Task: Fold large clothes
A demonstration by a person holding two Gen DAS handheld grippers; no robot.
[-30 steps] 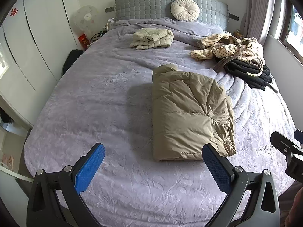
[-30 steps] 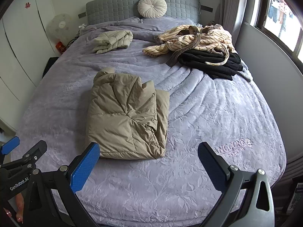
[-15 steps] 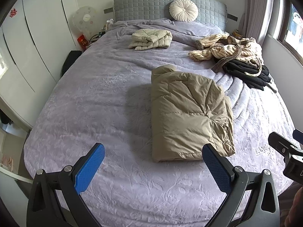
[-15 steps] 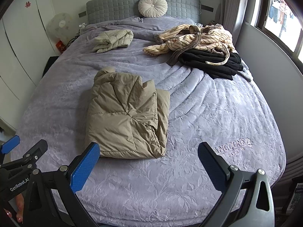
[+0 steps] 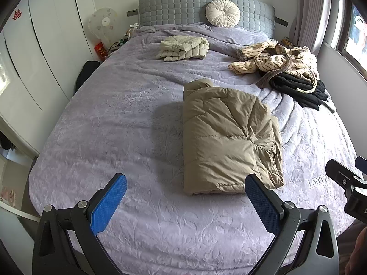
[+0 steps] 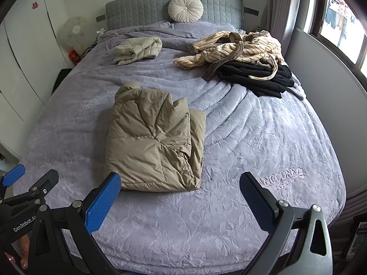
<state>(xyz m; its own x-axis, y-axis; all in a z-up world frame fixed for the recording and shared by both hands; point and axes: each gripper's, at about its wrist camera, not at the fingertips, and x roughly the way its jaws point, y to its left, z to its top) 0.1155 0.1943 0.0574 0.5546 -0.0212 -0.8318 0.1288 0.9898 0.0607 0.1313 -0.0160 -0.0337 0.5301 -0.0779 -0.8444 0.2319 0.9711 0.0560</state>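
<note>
A tan puffer jacket (image 5: 229,137) lies folded into a rectangle in the middle of the purple bed (image 5: 114,126); it also shows in the right wrist view (image 6: 153,139). My left gripper (image 5: 185,201) is open and empty, held above the bed's foot, just short of the jacket's near edge. My right gripper (image 6: 180,200) is open and empty, also near the foot, its left pad (image 6: 103,201) close to the jacket's near left corner. Neither gripper touches the jacket.
A folded cream puffer jacket (image 5: 183,48) lies near the headboard. A striped beige robe (image 6: 236,48) and black garments (image 6: 259,78) are heaped at the far right. A round cushion (image 5: 222,12) leans on the grey headboard. Wardrobe doors stand left, a window wall right.
Both grippers have drifted very slightly; the view barely shifts. The jacket has not moved and both grippers stay open.
</note>
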